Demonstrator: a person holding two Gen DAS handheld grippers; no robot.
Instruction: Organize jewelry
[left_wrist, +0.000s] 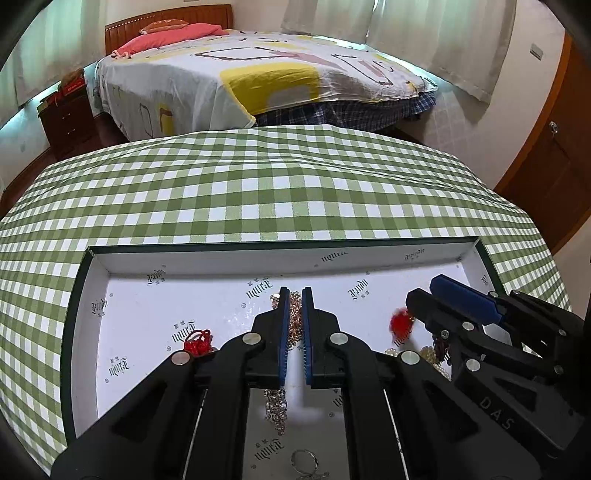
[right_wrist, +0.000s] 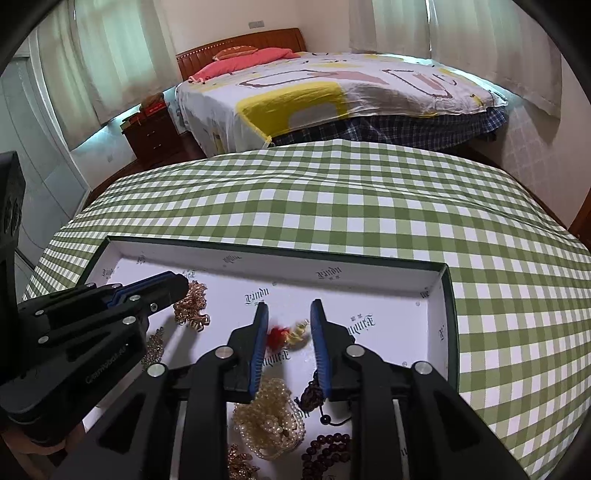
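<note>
A shallow white-lined box (left_wrist: 229, 258) (right_wrist: 369, 273) with a dark green rim lies on the checked cloth. My left gripper (left_wrist: 296, 295) (right_wrist: 181, 285) is low inside it, its jaws nearly together on a gold chain (left_wrist: 294, 317) whose heap (right_wrist: 192, 306) rests on the box floor. To its right, my right gripper (right_wrist: 287, 308) (left_wrist: 428, 291) stands open. A red knot charm with a yellow tassel (right_wrist: 275, 336) (left_wrist: 400, 325) shows blurred between and below its fingers, free of both pads.
Also in the box: another red knot (left_wrist: 197, 341), a silver chain (left_wrist: 275, 406), a ring (left_wrist: 304, 459), a pearl necklace (right_wrist: 269, 417) and dark bead strings (right_wrist: 325, 450). The green checked table (right_wrist: 332, 206) stretches ahead, with a bed (right_wrist: 332, 92) beyond it.
</note>
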